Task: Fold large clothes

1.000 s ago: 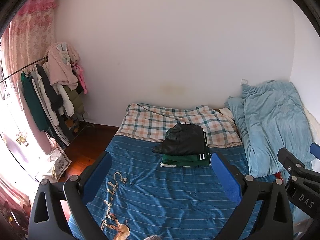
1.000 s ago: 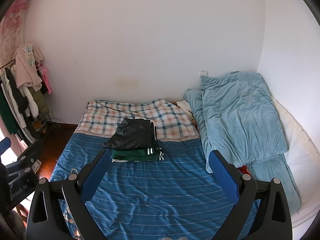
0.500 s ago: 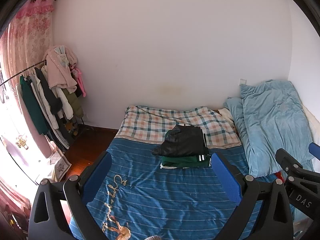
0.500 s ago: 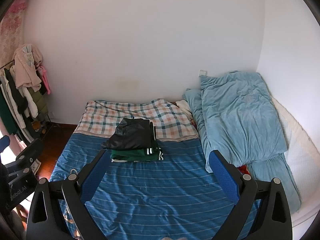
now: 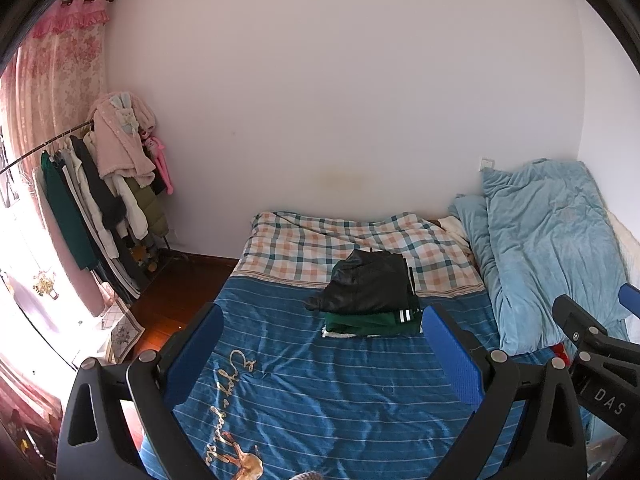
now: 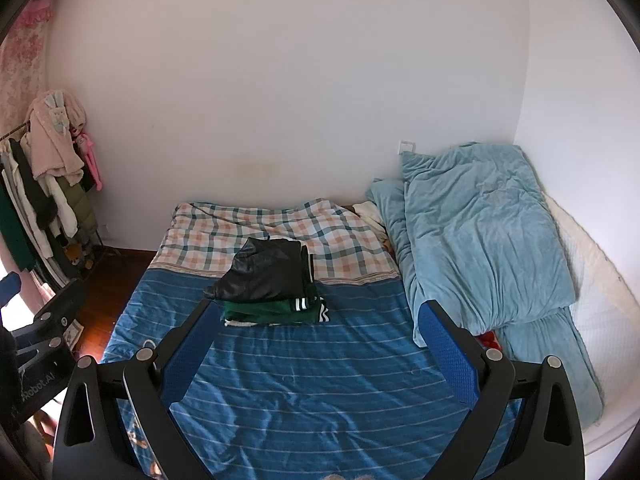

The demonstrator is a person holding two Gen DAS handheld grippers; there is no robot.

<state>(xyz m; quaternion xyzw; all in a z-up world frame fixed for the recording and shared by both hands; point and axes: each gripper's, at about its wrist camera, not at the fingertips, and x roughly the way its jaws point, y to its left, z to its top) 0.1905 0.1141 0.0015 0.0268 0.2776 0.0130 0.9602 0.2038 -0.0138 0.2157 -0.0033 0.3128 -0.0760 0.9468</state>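
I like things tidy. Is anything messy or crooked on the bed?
A little. The black top on the folded pile sits crooked, one corner poking out past the green clothes below. The light blue blanket lies rumpled along the bed's right side.

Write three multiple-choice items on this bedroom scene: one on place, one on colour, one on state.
1. Where is the folded stack?
A. on the bed
B. on the floor
C. on the rack

2. What colour is the top garment?
A. pink
B. black
C. white

3. How do the left gripper and right gripper stand?
A. both shut on cloth
B. one shut
C. both open, holding nothing

Key: 1 A, the stack lies on the bed. 2 B, a black garment tops a green garment. 3 C, the fingers are spread, with only bed between them.
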